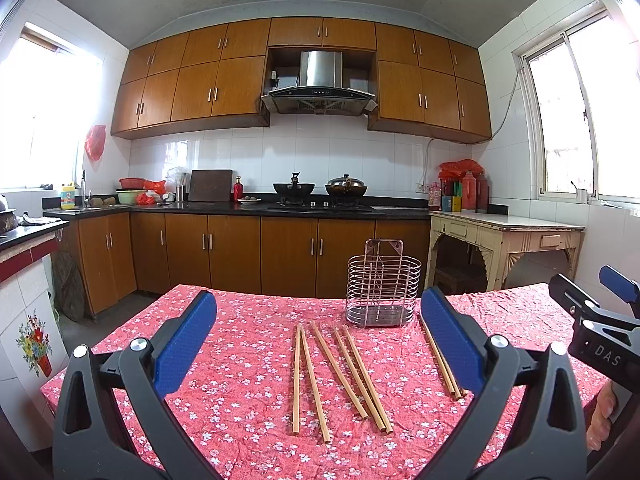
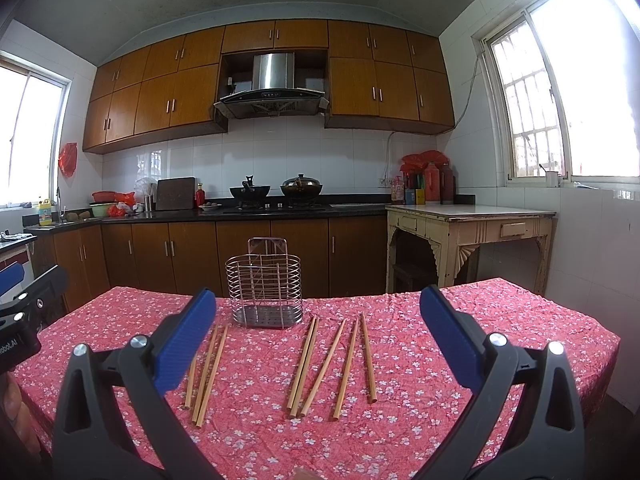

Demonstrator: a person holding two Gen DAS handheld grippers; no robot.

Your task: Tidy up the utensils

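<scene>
Several wooden chopsticks [image 1: 340,372] lie loose on a table with a red floral cloth [image 1: 248,320]. Behind them stands an empty wire utensil holder [image 1: 382,284], upright. My left gripper [image 1: 319,300] hovers open above the near table edge, the chopsticks between and beyond its blue pads [image 1: 188,344]; one pair [image 1: 440,360] is partly hidden by the right pad. In the right wrist view the holder [image 2: 264,288] sits left of centre, three chopsticks [image 2: 208,364] to its left and several more [image 2: 332,364] to its right. My right gripper [image 2: 319,300] is open and holds nothing.
The right gripper [image 1: 592,292] shows at the right edge of the left view, the left gripper [image 2: 32,280] at the left edge of the right view. Beyond the table: kitchen cabinets [image 1: 260,256], a stove with woks [image 1: 320,192], and a cream side table [image 1: 504,232].
</scene>
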